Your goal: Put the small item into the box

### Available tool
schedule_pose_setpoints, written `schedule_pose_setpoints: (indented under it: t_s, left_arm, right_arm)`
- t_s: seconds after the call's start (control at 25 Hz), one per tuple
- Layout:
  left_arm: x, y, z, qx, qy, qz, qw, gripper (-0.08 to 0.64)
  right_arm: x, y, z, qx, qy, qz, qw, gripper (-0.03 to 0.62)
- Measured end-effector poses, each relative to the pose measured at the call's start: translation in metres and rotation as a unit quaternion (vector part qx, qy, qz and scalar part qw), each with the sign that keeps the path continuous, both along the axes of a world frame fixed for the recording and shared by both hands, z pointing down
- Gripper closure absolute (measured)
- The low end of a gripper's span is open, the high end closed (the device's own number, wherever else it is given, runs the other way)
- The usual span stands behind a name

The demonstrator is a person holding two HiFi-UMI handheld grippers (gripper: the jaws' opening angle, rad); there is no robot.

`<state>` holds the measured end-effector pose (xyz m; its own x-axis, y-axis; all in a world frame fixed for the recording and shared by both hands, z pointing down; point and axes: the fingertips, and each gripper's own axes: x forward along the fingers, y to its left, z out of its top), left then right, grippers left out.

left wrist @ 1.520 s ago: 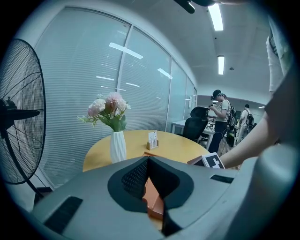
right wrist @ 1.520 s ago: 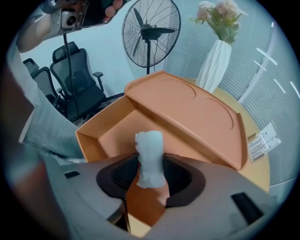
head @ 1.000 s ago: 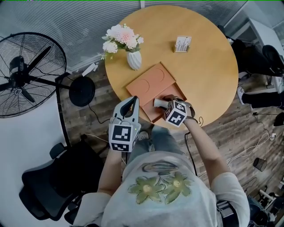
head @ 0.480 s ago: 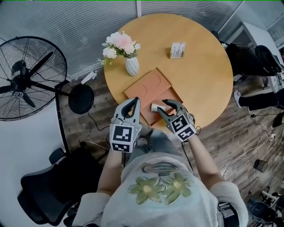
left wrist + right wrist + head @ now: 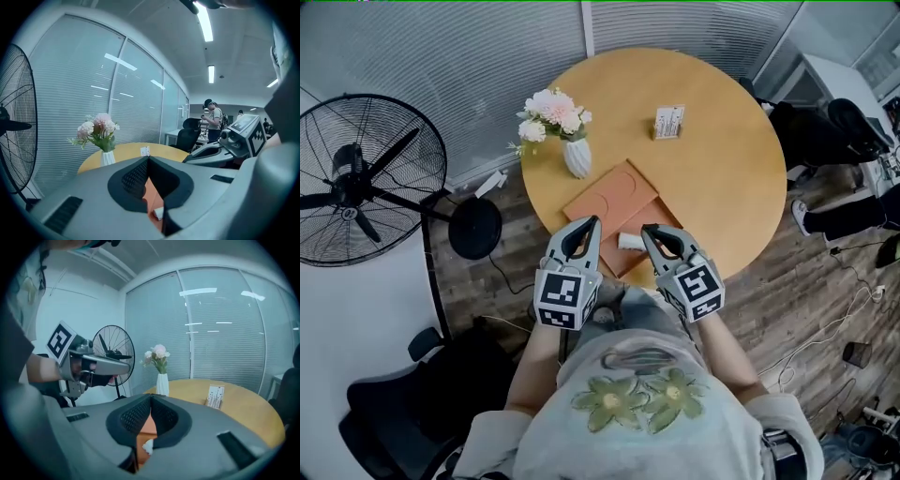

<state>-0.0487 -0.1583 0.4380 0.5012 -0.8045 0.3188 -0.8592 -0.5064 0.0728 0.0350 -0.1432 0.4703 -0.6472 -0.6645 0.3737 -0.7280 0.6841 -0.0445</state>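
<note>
The open orange box [image 5: 649, 251] sits at the near edge of the round table, its lid [image 5: 611, 195] lying flat beside it. A small white item [image 5: 630, 241] lies inside the box; it also shows low between the jaws as the white item [image 5: 158, 213] and the white item [image 5: 148, 446]. My right gripper [image 5: 652, 232] hovers above the box; its jaws have just been closing and now meet with nothing between them. My left gripper [image 5: 587, 225] hangs shut and empty over the table's near edge, left of the box.
A white vase of flowers [image 5: 565, 131] and a small card stand [image 5: 667, 122] stand further back on the wooden table [image 5: 722, 178]. A standing fan [image 5: 356, 178] is at the left, and a black office chair [image 5: 403, 403] at lower left. A person [image 5: 214, 118] stands far off.
The right gripper lifted up out of the box, leaving the white item inside, and its jaws went from wide open to shut. The left gripper rose a little.
</note>
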Motion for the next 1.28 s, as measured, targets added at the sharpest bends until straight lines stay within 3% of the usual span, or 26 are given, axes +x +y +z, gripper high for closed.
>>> schedule_pose_setpoints:
  t_s: [0.52,1.08,1.28]
  left_arm:
    - [0.031,0.013,0.001,-0.005,0.007,0.032,0.9994,0.558]
    - [0.029,0.017,0.003,-0.010,0.013,0.029,0.9994,0.558]
    - [0.033,0.020,0.001,-0.030,0.038,0.038,0.9981,0.558]
  right_arm:
    - [0.014,0.012,-0.032,0.022,-0.061,0.028,0.997,0.589]
    - [0.017,0.017,-0.042,0.034,-0.066,0.034,0.997,0.589]
    - [0.018,0.017,-0.043,0.035,-0.067,0.033,0.997,0.589]
